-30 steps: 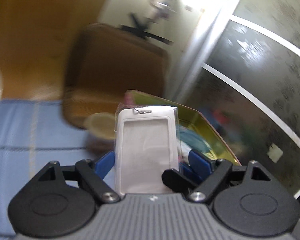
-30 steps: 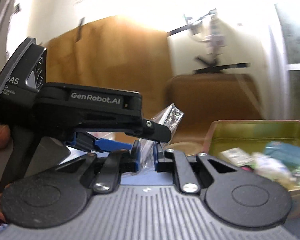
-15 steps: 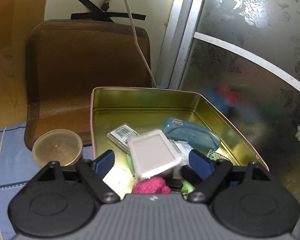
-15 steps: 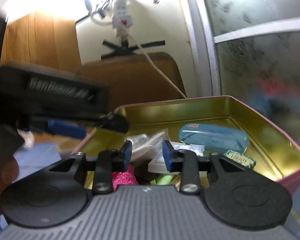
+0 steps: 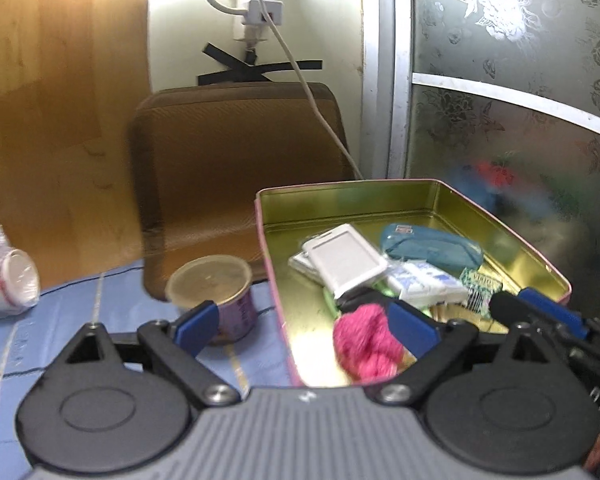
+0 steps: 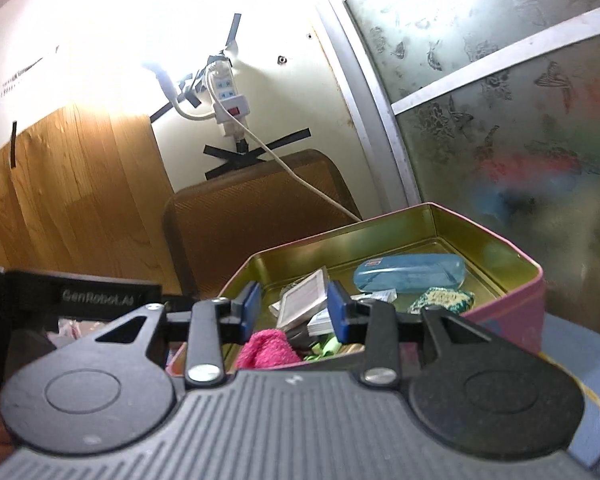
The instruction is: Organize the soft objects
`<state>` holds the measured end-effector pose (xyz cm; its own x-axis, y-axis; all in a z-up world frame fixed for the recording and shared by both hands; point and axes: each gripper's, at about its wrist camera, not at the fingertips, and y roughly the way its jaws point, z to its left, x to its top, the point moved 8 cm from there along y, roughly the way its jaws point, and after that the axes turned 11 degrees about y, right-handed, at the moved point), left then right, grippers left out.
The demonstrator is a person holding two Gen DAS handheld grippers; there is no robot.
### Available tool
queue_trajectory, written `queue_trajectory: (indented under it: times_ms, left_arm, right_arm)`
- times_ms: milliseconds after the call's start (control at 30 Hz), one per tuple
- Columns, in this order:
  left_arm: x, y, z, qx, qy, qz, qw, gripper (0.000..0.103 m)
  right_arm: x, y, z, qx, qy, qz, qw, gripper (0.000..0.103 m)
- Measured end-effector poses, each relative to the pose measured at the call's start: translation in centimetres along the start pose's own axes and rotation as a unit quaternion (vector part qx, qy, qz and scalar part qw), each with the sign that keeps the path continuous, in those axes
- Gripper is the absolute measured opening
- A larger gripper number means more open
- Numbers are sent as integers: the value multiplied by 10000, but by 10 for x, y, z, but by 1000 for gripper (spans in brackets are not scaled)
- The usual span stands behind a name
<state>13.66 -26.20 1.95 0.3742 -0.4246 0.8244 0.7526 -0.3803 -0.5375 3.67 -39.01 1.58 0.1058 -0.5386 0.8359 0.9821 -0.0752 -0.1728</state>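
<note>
Risk, judged: badge holder (image 5: 346, 258) lay tilted atop pile in pink tin (image 5: 548, 272); next drop or careless reach could knock it or snag pink yarn ball (image 5: 366, 344). Lidded cup (image 5: 212, 294) stood just beside tin, could tip if clipped. Left gripper (image 5: 304, 322) jaws spread wide, empty, over tin's near-left edge. Right gripper (image 6: 293, 312) jaws apart, narrower gap, holding nothing, above tin. Blue case (image 6: 410, 272) and tissue pack (image 5: 424, 286) inside tin.
</note>
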Motion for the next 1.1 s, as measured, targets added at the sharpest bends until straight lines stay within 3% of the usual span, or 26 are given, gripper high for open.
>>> queue_trajectory:
  times_ms: [433, 1100]
  left_arm:
    - [-44, -58, 14, 146, -181, 27, 9997, 103]
    - [-82, -89, 38, 722, -364, 91, 9967, 103]
  right_arm:
    - [-21, -36, 27, 186, 235, 195, 9994, 42]
    - [-41, -59, 68, 347, -113, 350, 9987, 51]
